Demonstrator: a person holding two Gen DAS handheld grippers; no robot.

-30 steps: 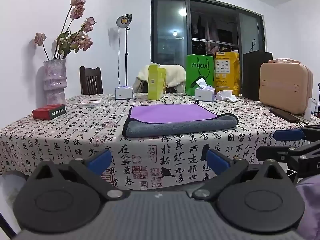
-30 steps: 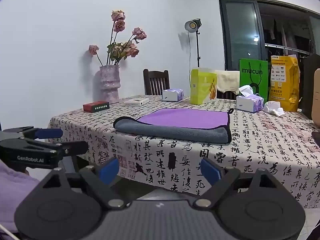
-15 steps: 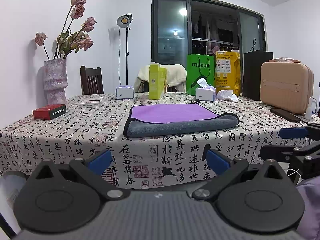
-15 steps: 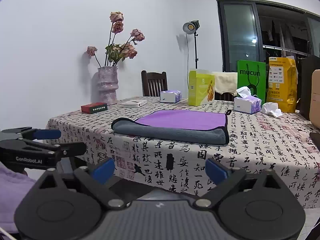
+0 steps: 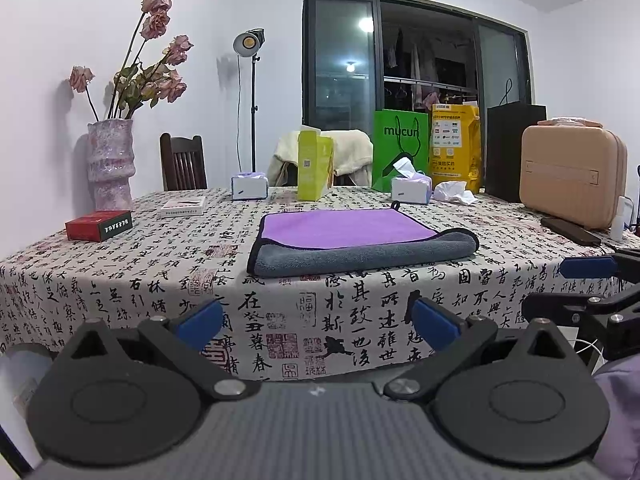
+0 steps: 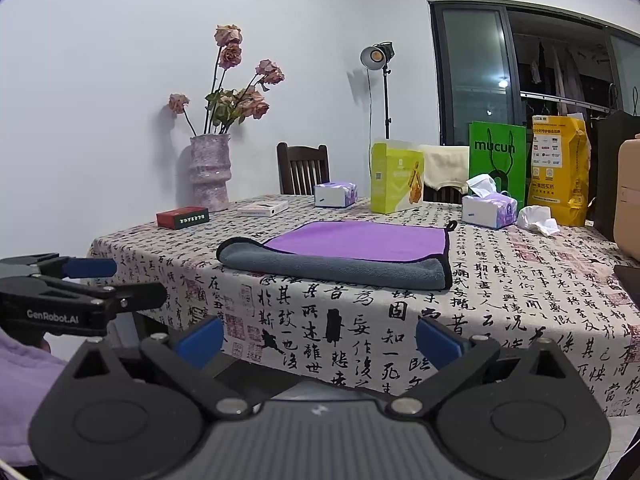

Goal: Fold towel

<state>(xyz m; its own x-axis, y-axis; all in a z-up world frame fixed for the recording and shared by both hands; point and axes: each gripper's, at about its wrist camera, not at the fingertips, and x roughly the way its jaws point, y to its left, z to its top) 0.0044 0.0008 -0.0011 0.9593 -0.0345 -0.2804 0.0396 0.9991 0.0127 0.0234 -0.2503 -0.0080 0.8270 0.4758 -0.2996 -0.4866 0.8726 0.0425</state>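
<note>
Bare tablecloth [image 5: 132, 280] is lying wide between the table edge and the towel [image 5: 360, 240], so nothing's blocking from the front. Tissue boxes [image 5: 411, 189], the yellow-green carton [image 5: 315, 165] and the beige case [image 5: 573, 174] are crowding the far side.

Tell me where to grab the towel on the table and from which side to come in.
Judging by its pose, grip the towel at its near rolled grey edge, one corner per gripper, approaching from the table's front edge. That fold bulges up off the tablecloth, and both open grippers, left and right, face it.
</note>
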